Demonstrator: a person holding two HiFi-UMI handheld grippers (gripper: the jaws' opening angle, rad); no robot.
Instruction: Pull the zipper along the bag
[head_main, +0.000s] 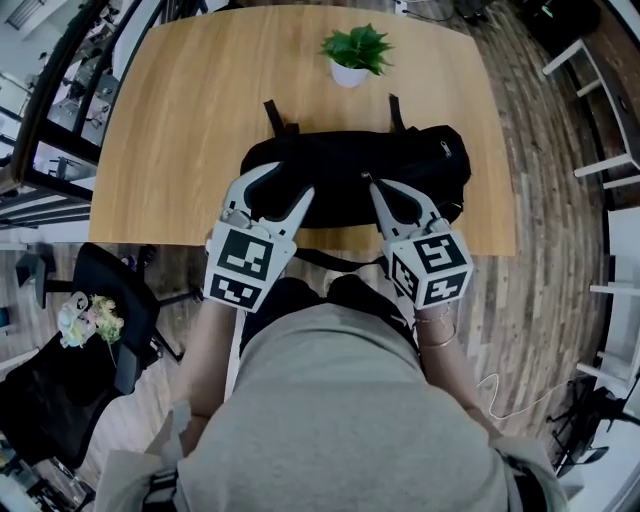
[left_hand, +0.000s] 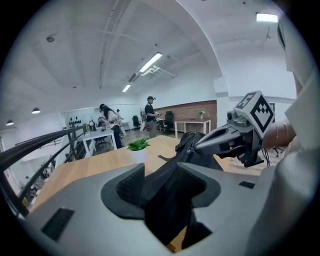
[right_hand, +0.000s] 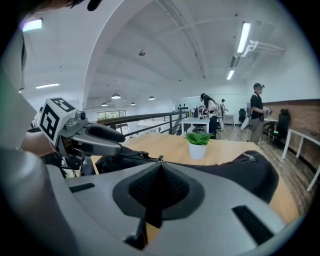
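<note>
Wooden table (head_main: 180, 120) bears soft black bag (head_main: 340, 165); left gripper (head_main: 292, 178) spread, right gripper (head_main: 372, 182) pinching zipper pull (right_hand: 160, 159).

A light wooden table (head_main: 180, 120) is seen. A black bag (head_main: 340, 165) is laid at the middle of its near edge, and a small potted plant (head_main: 352, 55) is set beyond it, near the far edge.

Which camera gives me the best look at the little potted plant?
The head view: the potted plant shows whole and largest, from above, on the table beyond the bag. Both gripper views show it small and side-on.
</note>
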